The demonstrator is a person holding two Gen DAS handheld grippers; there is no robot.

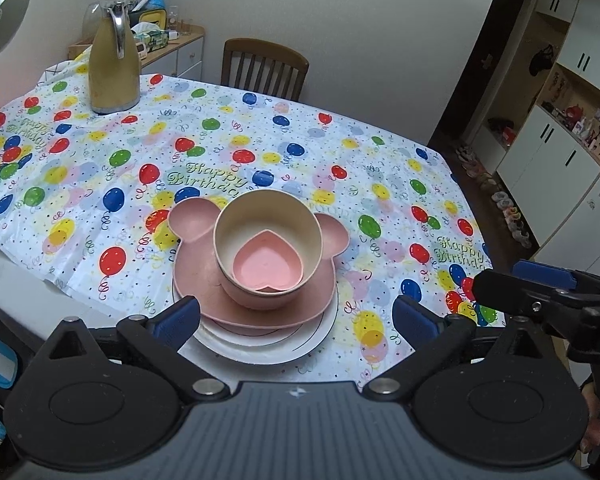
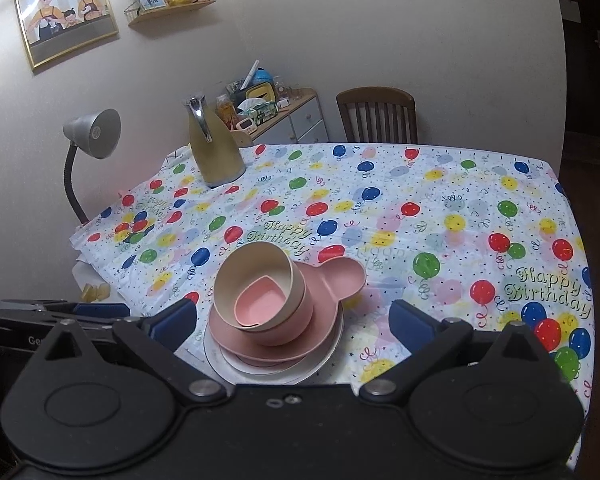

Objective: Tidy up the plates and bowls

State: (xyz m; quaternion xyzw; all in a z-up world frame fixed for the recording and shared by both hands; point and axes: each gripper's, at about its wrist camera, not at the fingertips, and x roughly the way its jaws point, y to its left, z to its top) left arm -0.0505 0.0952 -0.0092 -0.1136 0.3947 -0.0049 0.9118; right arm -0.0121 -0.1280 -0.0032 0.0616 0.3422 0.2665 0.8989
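Left wrist, white plate (image 1: 260, 350) mostly covered

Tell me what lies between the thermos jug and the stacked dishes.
Only balloon tablecloth lies between the thermos jug and the stacked dishes; both wrist views show it.

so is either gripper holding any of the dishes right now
Nothing is held. The left gripper and right gripper are both open, with the stack's large white round plate lying between and beyond their blue fingertips, not pinched by them.
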